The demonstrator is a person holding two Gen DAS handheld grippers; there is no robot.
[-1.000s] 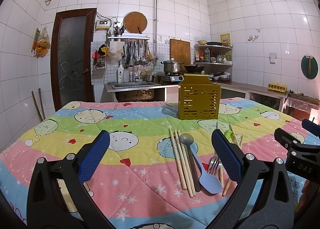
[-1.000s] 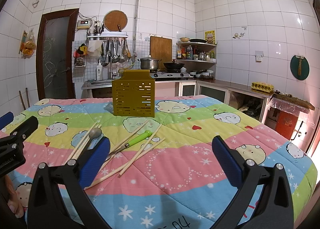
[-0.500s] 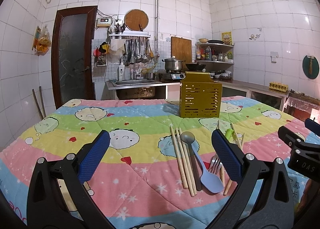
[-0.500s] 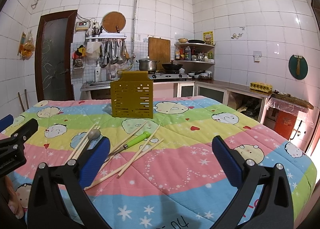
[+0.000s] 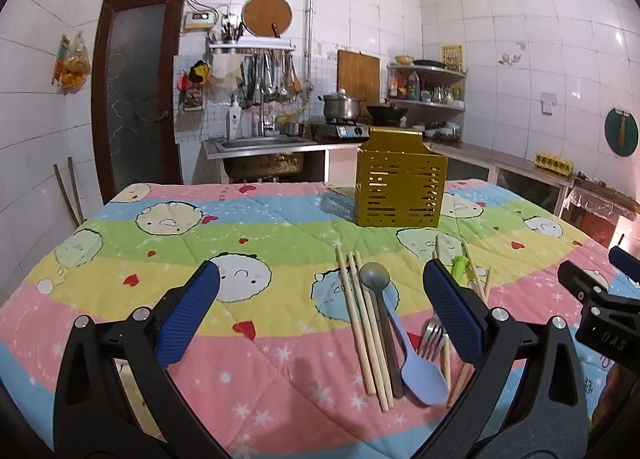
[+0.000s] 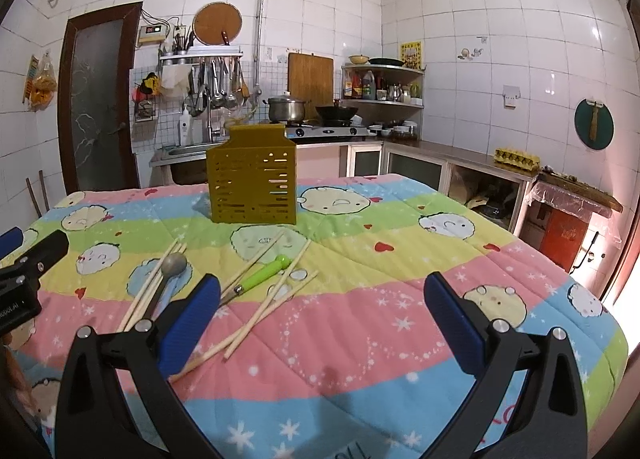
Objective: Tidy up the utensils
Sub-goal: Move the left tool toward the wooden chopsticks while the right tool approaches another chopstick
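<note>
A yellow slotted utensil holder [image 5: 401,185] stands upright at the far side of the table, and it also shows in the right wrist view [image 6: 253,183]. Wooden chopsticks [image 5: 362,321], a grey metal spoon [image 5: 375,277], a blue plastic spoon [image 5: 421,373] and a fork [image 5: 431,335] lie together in front of it. A green-handled utensil [image 6: 265,271] and more chopsticks [image 6: 269,301] lie nearby. My left gripper [image 5: 320,317] is open and empty, just left of the pile. My right gripper [image 6: 320,321] is open and empty, right of the utensils.
The table carries a striped cartoon quilt [image 5: 168,259]. Behind it are a sink [image 5: 260,145], a stove with a pot [image 5: 340,109], shelves [image 6: 384,87] and a door [image 5: 136,99]. The table's right edge [image 6: 592,291] drops toward cabinets.
Both grippers stay open and almost still. The view has shifted only slightly; the utensils have not moved.
</note>
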